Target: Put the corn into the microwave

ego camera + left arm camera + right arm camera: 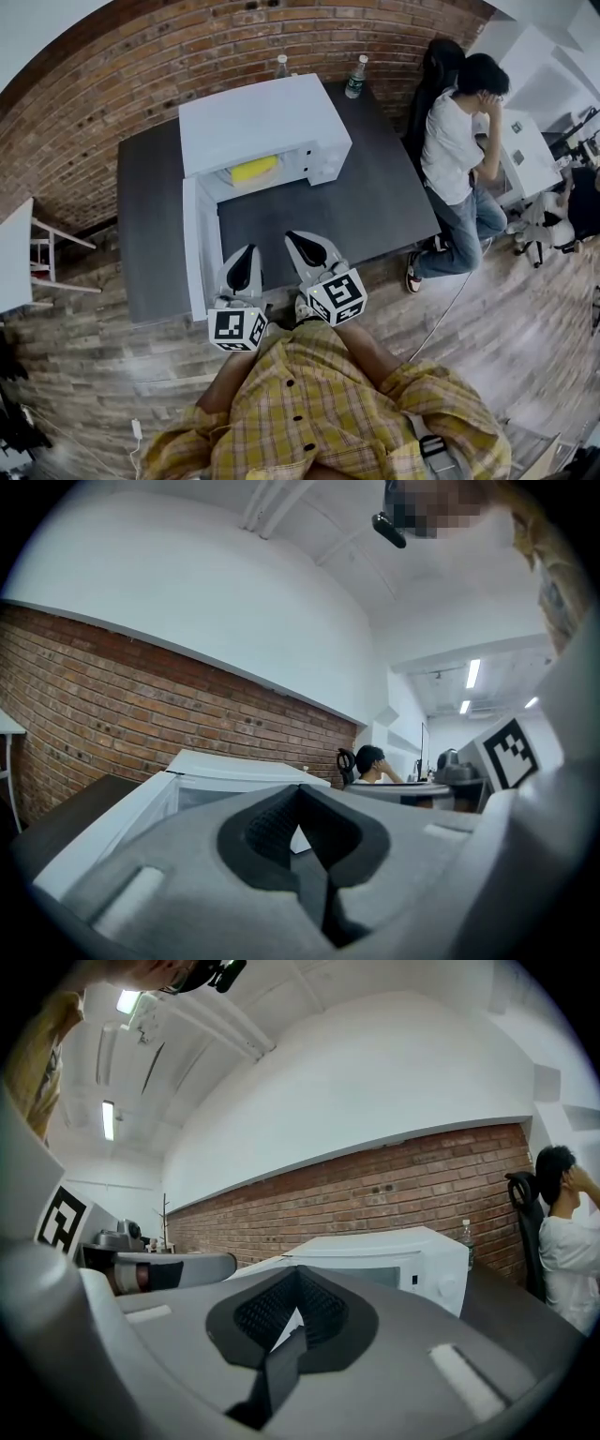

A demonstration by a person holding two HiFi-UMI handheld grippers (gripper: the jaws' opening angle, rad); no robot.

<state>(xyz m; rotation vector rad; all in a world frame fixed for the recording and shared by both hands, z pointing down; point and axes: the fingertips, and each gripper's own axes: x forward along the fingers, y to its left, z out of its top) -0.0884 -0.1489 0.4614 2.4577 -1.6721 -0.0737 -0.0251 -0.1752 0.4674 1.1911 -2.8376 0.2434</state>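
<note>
The white microwave (pixel 267 117) stands on the dark table (pixel 375 206) with its door (pixel 194 246) swung open to the left. A yellow corn cob (pixel 254 170) lies inside its cavity. My left gripper (pixel 246 251) and right gripper (pixel 298 239) hover side by side at the table's near edge, in front of the microwave and pointing at it. Both are shut with nothing between the jaws. The left gripper view shows its shut jaws (pixel 314 855) and the microwave (pixel 225 766) beyond. The right gripper view shows its shut jaws (pixel 295 1330), the microwave (pixel 394 1246) and the left gripper (pixel 178 1267).
A person (pixel 459 150) sits on a chair at the table's right end. Two bottles (pixel 355 77) (pixel 282 66) stand at the back by the brick wall (pixel 112 84). A white piece of furniture (pixel 19 258) stands to the left on the wooden floor.
</note>
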